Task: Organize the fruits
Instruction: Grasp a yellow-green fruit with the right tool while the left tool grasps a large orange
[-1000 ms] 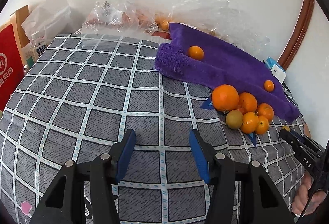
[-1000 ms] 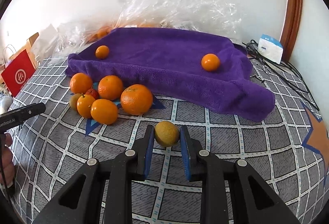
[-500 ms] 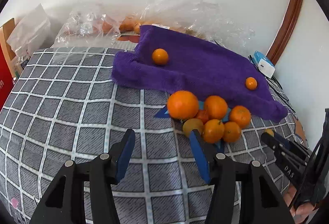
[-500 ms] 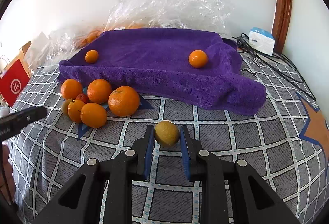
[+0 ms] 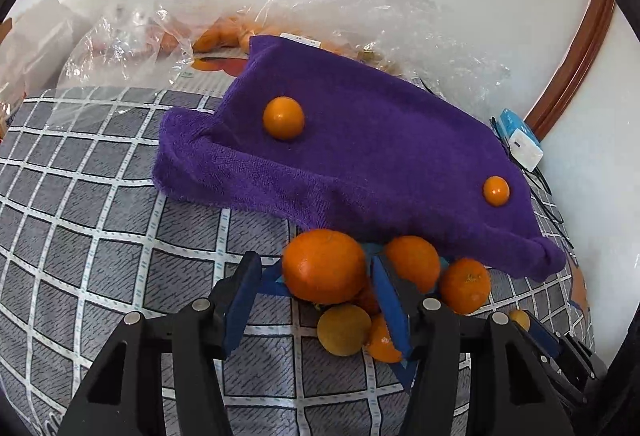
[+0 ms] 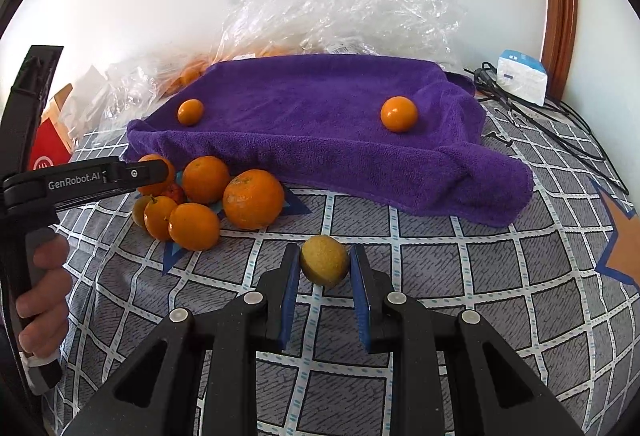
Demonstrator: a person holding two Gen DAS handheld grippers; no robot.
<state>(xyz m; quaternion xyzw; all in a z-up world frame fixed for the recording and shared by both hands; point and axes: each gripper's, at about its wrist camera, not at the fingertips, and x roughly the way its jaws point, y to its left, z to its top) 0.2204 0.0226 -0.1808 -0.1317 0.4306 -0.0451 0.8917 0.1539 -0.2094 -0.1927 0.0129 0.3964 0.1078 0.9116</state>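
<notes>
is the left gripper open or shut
Open: the left gripper has its blue fingers spread on either side of the large orange, not clamping it.

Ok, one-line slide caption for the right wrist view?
Right tongs shut on a yellow-green fruit above the checked cloth, beside piled oranges and a purple towel.

"genrobot.ai" on the left hand-held gripper (image 6: 120, 176); red bag's (image 6: 48, 148) logo perhaps unreadable
</notes>
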